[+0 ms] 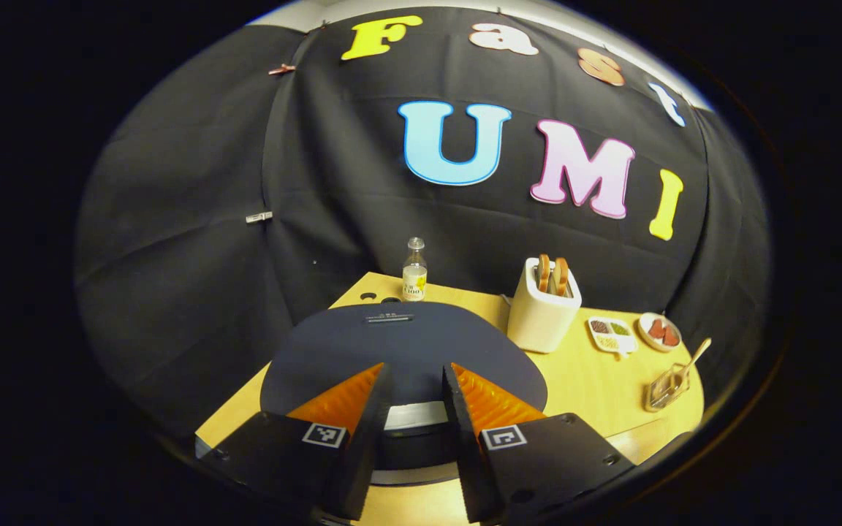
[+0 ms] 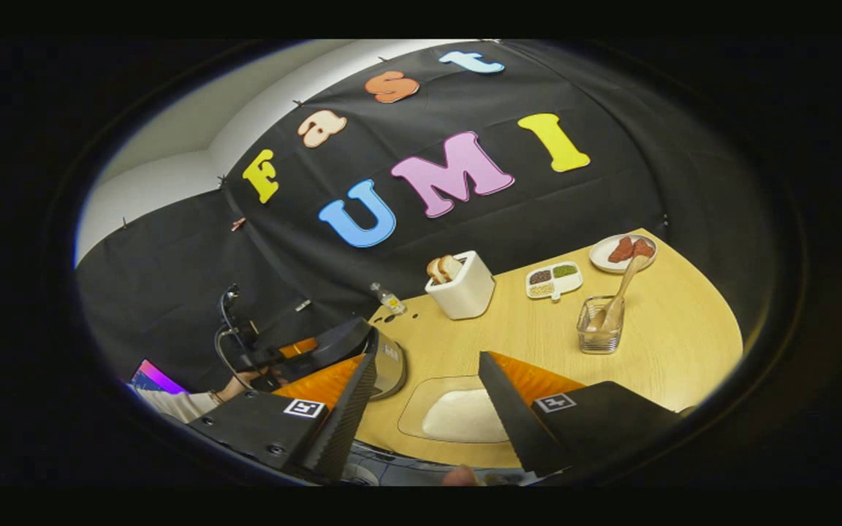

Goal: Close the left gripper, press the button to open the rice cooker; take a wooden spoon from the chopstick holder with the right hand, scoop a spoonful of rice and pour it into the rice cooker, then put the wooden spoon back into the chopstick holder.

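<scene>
The dark rice cooker (image 1: pixel 406 343) stands right in front of my left gripper (image 1: pixel 417 376), lid down. That gripper is open by a narrow gap, its fingertips over the lid's front edge above the pale button strip (image 1: pixel 415 415). A wooden spoon (image 2: pixel 626 281) leans in the glass chopstick holder (image 2: pixel 601 329) at the table's right; the holder (image 1: pixel 666 387) is also at the right of the left gripper view. My right gripper (image 2: pixel 428 361) is open and empty, above a heap of white rice (image 2: pixel 465 416) on a shallow tray (image 2: pixel 410 416). The cooker (image 2: pixel 389 361) is partly hidden behind one of its fingers.
A white toaster (image 1: pixel 541 310) with bread stands behind the cooker, and a small bottle (image 1: pixel 414 270) at the back. A divided dish of grains (image 2: pixel 552 279) and a plate of red pieces (image 2: pixel 622 252) lie beyond the holder. A hand (image 2: pixel 234 387) holds the left gripper.
</scene>
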`<move>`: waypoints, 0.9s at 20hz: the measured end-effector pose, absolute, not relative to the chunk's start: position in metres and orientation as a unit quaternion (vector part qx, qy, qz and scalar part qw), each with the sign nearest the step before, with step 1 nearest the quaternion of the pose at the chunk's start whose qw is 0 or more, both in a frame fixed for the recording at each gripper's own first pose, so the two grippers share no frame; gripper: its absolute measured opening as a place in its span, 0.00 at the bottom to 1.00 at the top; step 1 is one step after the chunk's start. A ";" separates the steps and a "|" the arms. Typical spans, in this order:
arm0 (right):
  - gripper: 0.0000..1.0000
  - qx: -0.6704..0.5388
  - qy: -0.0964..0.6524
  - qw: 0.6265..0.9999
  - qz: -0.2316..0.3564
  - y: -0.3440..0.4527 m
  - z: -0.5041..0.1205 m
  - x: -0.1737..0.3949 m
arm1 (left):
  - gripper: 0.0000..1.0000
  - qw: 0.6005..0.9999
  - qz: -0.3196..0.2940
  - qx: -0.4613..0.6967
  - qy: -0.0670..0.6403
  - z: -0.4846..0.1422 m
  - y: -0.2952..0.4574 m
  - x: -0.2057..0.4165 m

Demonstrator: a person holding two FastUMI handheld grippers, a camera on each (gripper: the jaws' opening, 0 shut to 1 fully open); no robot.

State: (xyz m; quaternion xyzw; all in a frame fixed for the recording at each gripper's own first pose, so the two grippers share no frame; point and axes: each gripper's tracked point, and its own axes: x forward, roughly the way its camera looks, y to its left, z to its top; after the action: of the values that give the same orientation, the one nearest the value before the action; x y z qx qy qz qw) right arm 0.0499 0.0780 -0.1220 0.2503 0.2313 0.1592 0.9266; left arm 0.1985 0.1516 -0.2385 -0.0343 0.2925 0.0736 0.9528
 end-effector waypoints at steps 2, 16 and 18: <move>0.88 0.250 0.234 0.926 0.160 0.080 -0.124 0.047 | 0.54 0.947 0.077 -0.052 0.309 -0.262 0.148 0.189; 0.88 0.239 0.257 0.924 0.153 0.078 -0.138 0.040 | 0.54 0.964 0.088 0.007 0.251 -0.275 0.142 0.184; 0.88 0.239 0.256 0.925 0.149 0.072 -0.141 0.042 | 0.55 0.964 0.087 0.007 0.252 -0.266 0.144 0.187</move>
State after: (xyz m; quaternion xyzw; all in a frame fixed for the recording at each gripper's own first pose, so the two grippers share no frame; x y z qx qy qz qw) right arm 0.0425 0.0723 -0.1407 0.2395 0.2558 0.1486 0.9247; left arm 0.1866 0.1442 -0.2660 0.0068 0.2517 0.0867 0.9639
